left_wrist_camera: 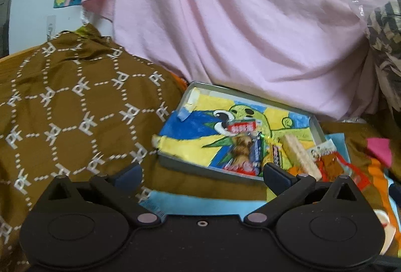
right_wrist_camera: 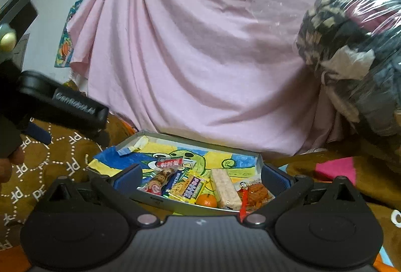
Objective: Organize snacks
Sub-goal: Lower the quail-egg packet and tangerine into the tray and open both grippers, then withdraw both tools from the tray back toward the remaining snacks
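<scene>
A grey metal tray (left_wrist_camera: 175, 161) (right_wrist_camera: 173, 205) lined with a bright cartoon drawing lies on the brown cloth. Snacks are bunched at its near right end: a red packet (right_wrist_camera: 169, 162), a cookie packet (right_wrist_camera: 160, 179), a yellow packet (right_wrist_camera: 190, 188), a pale wafer bar (right_wrist_camera: 224, 188) (left_wrist_camera: 299, 155), a small mandarin (right_wrist_camera: 206, 200) and an orange-red packet (right_wrist_camera: 255, 193). My left gripper (left_wrist_camera: 203, 173) is open in front of the tray's near rim, holding nothing. My right gripper (right_wrist_camera: 201, 176) is open just short of the tray, with the snacks beyond the empty gap.
A pink sheet (right_wrist_camera: 200, 59) hangs behind the tray. Brown patterned cloth (left_wrist_camera: 75, 109) bulges at the left. A plastic-wrapped bundle (right_wrist_camera: 351, 59) stands at the right. The left gripper's black body (right_wrist_camera: 75, 106) juts in at the left of the right wrist view. Pink paper (right_wrist_camera: 335, 168) lies right of the tray.
</scene>
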The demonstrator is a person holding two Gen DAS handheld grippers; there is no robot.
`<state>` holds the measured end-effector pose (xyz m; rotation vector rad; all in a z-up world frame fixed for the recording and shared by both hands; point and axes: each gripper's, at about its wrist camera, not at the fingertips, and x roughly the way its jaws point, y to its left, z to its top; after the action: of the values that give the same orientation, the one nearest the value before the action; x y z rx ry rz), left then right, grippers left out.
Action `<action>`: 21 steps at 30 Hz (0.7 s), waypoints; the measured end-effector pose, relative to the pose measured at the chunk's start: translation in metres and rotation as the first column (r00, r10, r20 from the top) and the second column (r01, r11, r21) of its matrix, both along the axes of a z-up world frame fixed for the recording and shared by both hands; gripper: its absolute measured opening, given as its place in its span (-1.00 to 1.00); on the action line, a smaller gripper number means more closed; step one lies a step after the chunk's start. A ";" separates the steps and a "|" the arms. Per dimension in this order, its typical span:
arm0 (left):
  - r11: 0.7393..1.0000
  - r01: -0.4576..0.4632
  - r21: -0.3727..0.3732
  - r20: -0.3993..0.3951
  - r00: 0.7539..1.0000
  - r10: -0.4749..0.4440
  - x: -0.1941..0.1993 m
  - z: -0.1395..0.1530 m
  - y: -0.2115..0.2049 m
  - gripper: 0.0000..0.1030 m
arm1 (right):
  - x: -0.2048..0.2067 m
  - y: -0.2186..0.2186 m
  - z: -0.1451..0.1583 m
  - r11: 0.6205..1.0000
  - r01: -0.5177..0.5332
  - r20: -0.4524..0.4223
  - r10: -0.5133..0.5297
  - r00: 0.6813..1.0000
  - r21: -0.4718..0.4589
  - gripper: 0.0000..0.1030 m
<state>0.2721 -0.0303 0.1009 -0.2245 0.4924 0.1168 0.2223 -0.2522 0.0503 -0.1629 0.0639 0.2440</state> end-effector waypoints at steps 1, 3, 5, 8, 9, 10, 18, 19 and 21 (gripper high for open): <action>1.000 0.001 0.005 -0.004 1.000 -0.001 -0.007 -0.001 0.002 0.98 | -0.007 -0.001 0.001 1.000 0.002 0.004 -0.002 1.000 0.004 1.00; 1.000 0.008 0.023 -0.011 1.000 -0.008 -0.021 -0.005 0.004 0.98 | -0.017 -0.003 0.001 1.000 0.003 0.008 -0.003 1.000 0.007 1.00; 0.999 0.013 0.043 -0.013 1.000 -0.013 -0.035 -0.008 0.007 0.98 | -0.029 -0.005 0.002 1.000 0.005 0.007 -0.005 1.000 0.012 1.00; 0.998 0.019 0.068 -0.011 1.000 -0.018 -0.053 -0.013 0.012 0.98 | -0.045 -0.008 0.002 1.000 0.008 -0.004 -0.008 1.000 0.027 1.00; 0.997 0.021 0.073 -0.010 1.000 -0.020 -0.059 -0.015 0.014 0.98 | -0.049 -0.009 0.002 1.000 0.007 -0.009 -0.007 1.000 0.030 1.00; 0.997 0.024 0.078 -0.009 1.000 -0.023 -0.064 -0.016 0.015 0.98 | -0.054 -0.009 0.001 1.000 0.006 -0.014 -0.006 1.000 0.031 1.00; 0.996 0.033 0.084 -0.033 0.999 -0.030 -0.095 -0.037 0.029 0.98 | -0.083 -0.011 -0.007 1.000 0.005 -0.063 -0.004 0.998 0.014 1.00; 0.996 0.035 0.085 -0.039 0.999 -0.032 -0.098 -0.040 0.030 0.98 | -0.084 -0.011 -0.008 1.000 0.008 -0.073 -0.007 0.997 0.012 1.00; 0.996 0.039 0.086 -0.053 0.998 -0.035 -0.102 -0.047 0.032 0.98 | -0.087 -0.011 -0.012 1.000 0.012 -0.098 -0.011 0.995 0.010 1.00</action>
<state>0.1703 0.0013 0.0540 -0.1277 0.5409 0.1076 0.1356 -0.2628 0.0387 -0.1395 0.1609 0.2412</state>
